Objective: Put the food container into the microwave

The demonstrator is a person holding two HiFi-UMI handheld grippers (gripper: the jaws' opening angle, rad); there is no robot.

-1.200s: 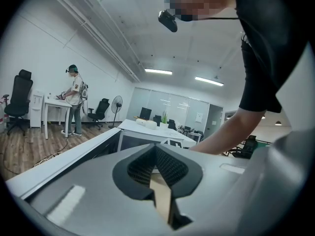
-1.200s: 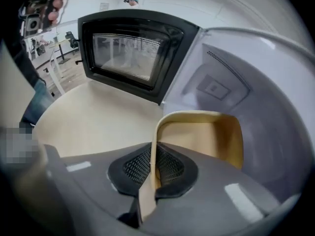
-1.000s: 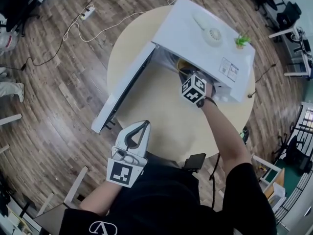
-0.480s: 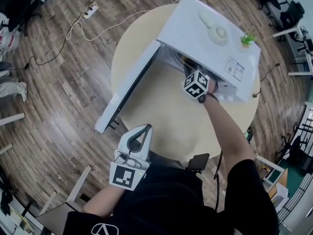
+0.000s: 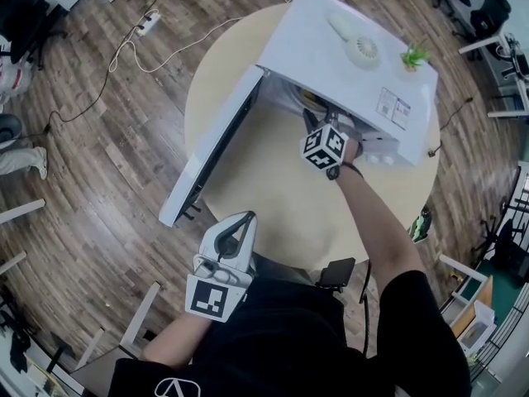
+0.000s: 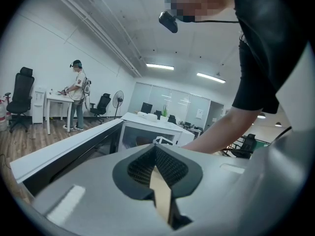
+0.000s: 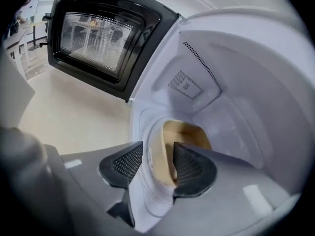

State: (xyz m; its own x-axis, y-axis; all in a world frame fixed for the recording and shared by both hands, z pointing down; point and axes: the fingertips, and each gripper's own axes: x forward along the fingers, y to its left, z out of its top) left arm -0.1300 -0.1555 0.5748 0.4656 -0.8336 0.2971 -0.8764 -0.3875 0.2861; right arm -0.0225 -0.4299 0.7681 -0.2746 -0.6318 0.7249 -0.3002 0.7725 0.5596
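Note:
The white microwave [image 5: 347, 48] stands on a round beige table [image 5: 273, 213], and its door [image 5: 211, 151] is swung wide open to the left. My right gripper [image 5: 316, 126] reaches into the cavity, its marker cube just outside the opening. In the right gripper view this gripper [image 7: 157, 163] is shut on the wall of the food container [image 7: 184, 132], a white bowl with a tan inside; one pad is outside the wall, the other inside. The container [image 5: 307, 99] shows as a yellowish patch in the cavity. My left gripper [image 5: 240, 219] hangs shut and empty near the table's front edge.
A white round fan-like item [image 5: 355, 52] and a small green plant [image 5: 411, 56] sit on the microwave's top. A dark flat object [image 5: 331, 273] lies at the table's near edge. A power strip [image 5: 149, 19] with cables lies on the wood floor. A person [image 6: 76, 95] stands far off.
My right gripper stays at the microwave's opening with the container, its cube shifted slightly. The left gripper has not moved.

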